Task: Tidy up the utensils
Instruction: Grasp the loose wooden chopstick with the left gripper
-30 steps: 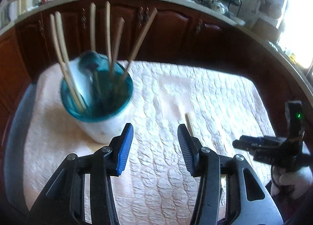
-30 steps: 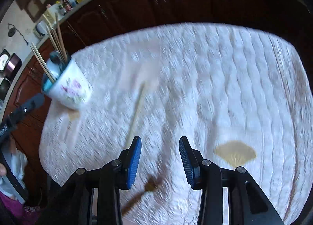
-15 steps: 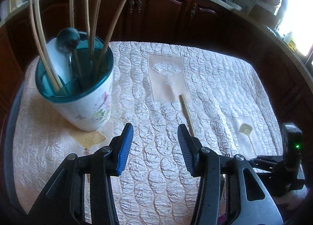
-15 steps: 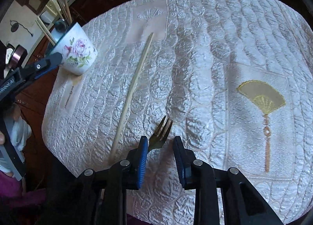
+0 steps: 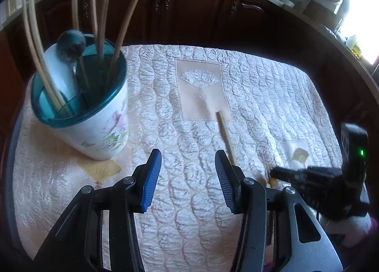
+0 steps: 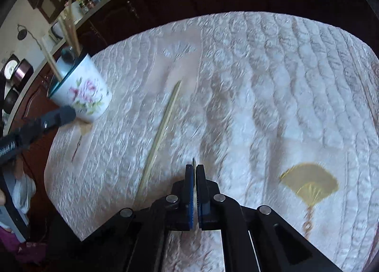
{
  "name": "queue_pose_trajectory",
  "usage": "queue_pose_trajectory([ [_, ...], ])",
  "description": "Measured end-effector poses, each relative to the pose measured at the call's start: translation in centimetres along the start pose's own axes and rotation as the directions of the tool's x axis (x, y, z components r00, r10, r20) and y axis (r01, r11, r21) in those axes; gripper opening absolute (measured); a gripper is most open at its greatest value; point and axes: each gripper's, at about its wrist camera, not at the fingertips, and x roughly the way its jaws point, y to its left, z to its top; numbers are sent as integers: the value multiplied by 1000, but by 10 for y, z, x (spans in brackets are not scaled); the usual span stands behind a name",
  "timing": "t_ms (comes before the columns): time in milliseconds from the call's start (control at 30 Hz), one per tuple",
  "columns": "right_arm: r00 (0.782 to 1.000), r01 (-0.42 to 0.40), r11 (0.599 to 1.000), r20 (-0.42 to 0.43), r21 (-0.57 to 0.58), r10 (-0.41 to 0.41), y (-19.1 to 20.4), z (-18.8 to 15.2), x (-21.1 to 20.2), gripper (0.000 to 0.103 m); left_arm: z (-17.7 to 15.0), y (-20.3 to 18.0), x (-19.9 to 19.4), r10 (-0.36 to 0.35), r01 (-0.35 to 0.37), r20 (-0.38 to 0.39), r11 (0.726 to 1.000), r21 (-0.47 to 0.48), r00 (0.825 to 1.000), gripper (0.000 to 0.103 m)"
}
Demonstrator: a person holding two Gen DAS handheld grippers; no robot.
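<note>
Right claw [image 6: 194, 170] just clamped on thin metal fork [image 6: 194, 162], left claw [image 5: 188, 172] agape, empty

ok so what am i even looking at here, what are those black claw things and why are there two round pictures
Those black claws are hand-held grippers: a person carries one in each hand, and each has a fisheye camera looking forward along its two blue-padded fingers. That is why both pictures are round and warped.

One picture is from the left gripper, whose jaws stand open with nothing between them. The other is from the right gripper; its jaws have just been closing and are now shut on a thin metal piece, the fork seen edge-on.

Both look down on a table under a quilted cloth. On it stand a flowered utensil holder with a teal rim, holding wooden sticks and a spoon, and one loose chopstick lies on the cloth. Kitchen cabinets are behind.
</note>
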Motion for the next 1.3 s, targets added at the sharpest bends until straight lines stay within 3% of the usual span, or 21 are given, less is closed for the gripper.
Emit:
queue_pose_trajectory([
  [167,1000,-2,999,-6,39,3,-19,15,6,2,14,-14,20,-24,24,-34,1000,-4,999,46],
  [300,997,-80,993,10,84,80,-34,12,-11,2,24,-26,41,-50,49,-77,999,-16,996,46],
  [633,998,-66,986,-10,151,69,-74,-9,-10,7,44,-40,99,-26,21,-141,999,-37,990,46],
  [967,986,-162,970,-13,182,167,-99,-20,-15,9,43,-55,139,6,-1,-198,1000,26,980,46],
  [1067,979,-195,965,-19,178,201,-111,-22,-18,10,42,-64,144,26,-13,-181,997,76,983,46],
  [1300,970,-238,958,-19,160,244,-112,-24,-23,22,45,-68,150,-5,16,-191,998,57,981,47],
])
